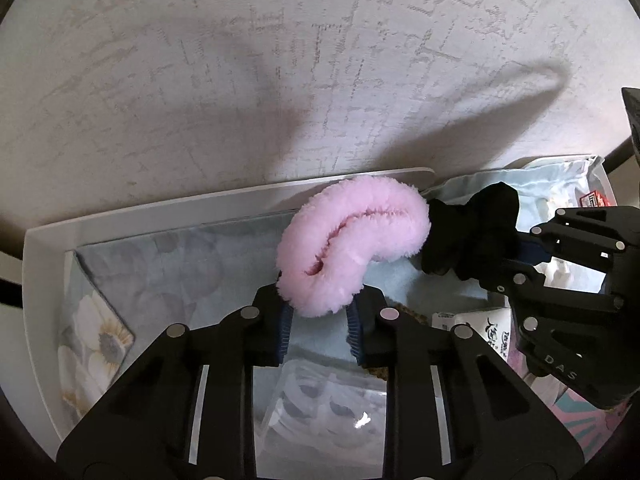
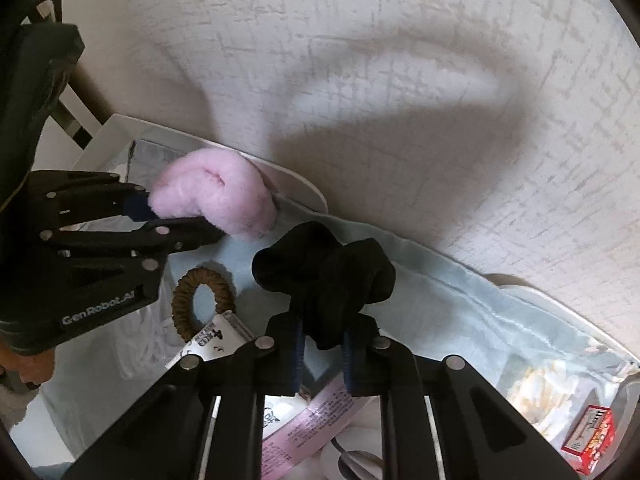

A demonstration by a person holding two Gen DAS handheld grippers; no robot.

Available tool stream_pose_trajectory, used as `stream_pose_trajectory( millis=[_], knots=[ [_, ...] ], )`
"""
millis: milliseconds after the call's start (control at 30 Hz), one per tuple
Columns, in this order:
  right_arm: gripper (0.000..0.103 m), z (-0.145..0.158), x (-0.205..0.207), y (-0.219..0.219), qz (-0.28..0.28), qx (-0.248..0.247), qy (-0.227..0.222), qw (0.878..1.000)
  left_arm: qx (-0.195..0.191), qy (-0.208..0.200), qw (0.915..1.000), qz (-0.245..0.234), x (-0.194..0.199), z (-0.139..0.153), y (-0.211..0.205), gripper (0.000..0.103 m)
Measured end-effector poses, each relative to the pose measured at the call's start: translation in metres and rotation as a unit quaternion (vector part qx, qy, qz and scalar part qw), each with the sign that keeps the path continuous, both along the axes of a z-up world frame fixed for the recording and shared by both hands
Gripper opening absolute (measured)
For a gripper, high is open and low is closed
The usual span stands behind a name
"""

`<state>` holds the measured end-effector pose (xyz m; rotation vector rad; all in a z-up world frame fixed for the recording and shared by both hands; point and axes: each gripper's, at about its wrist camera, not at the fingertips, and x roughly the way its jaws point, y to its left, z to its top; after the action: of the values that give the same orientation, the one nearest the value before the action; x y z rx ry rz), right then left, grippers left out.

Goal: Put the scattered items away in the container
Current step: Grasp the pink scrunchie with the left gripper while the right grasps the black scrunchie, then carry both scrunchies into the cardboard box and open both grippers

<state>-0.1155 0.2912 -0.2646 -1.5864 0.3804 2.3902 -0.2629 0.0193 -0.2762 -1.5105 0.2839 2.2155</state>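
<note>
Left gripper (image 1: 318, 312): jaws closed on the lower end of a fluffy pink scrunchie (image 1: 352, 240), the blue pads pinching its fur from both sides; no earlier view to compare.
Pink scrunchie position: it arched up and away from the pads, held above the white container (image 1: 44, 264), its top near the container's far rim.
Right gripper (image 2: 322, 344): jaws closed on a black scrunchie (image 2: 328, 276), the fabric bunched and squeezed between the two blue pads.
Black scrunchie position: it was held over the pale blue cloth (image 2: 440, 300) lying inside the container, just beside the pink one; whether the two touched could not be told.
Container contents: a brown coiled hair tie (image 2: 202, 304) lay flat on the blue cloth, near the left gripper's body; a small red box (image 2: 592, 440) sat at the right end; a pink printed packet (image 2: 316, 412) lay under the right gripper's fingers; a flower-printed card (image 1: 100, 344) rested against the left wall.
Surface: the container sat on a pale textured tablecloth (image 1: 280, 60), crossed by the shadows of both tools.
Person: only a bit of a hand (image 2: 36, 368) showed at the left edge of the right wrist view.
</note>
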Motion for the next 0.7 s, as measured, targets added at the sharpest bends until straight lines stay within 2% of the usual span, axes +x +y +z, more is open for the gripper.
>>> stream_pose_trajectory(
  millis=[200, 700],
  knots=[
    [0.013, 0.007, 0.011, 0.012, -0.004, 0.0, 0.0, 1.0, 0.013, 0.014, 0.9998, -0.001, 0.002, 0.021, 0.001, 0.021],
    [0.012, 0.072, 0.065, 0.048, -0.027, 0.004, 0.044, 0.999, 0.049, 0.061, 0.9969, -0.004, 0.024, 0.105, 0.003, 0.021]
  ],
)
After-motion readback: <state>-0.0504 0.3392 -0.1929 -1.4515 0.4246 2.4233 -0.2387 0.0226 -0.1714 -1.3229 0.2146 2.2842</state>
